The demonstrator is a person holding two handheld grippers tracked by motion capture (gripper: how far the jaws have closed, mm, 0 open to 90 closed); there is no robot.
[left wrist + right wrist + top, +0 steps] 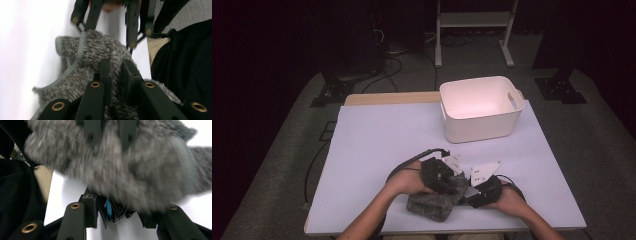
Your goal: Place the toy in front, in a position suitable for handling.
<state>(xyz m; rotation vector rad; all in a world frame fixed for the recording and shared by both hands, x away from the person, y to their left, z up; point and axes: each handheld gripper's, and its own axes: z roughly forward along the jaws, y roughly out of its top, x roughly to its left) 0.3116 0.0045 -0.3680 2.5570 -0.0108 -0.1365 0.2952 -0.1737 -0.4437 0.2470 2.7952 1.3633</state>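
A: Near edge of the table (pixel 362 150) first. Both forearms come in from the bottom, and the two grippers meet over a grey fuzzy cloth (pixel 432 205) lying bunched on the white top, just in from the near edge and a little right of centre.

B: What has the left gripper (pixel 451 184) got?

A: Its own view settles it: the jaws stand nearly together with a fold of the cloth (pixel 100 52) pinched between them. Only a narrow gap, packed with fuzz. A stitched grey hem runs along the cloth's edge on the left of that view.

B: And the right gripper (pixel 472 196)?

A: It sits just right of the left one, close to touching it, at the cloth's right end. In its view the cloth (pixel 120 162) is blurred and hangs right over the jaw tips, so I cannot tell how far apart they stand, nor whether they grip anything. A small blue strip shows low between the jaws there.

B: So the cloth is on the table?

A: Most of it rests on the top; the part at the left gripper is gathered up into the jaws. A grey three-cornered plate rides on each gripper.

B: Farther out?

A: A white bin (pixel 479 107) with a handle slot stands at the far right of the table, well apart from the cloth. Beyond it, on the dark floor, a white frame (pixel 474 22).
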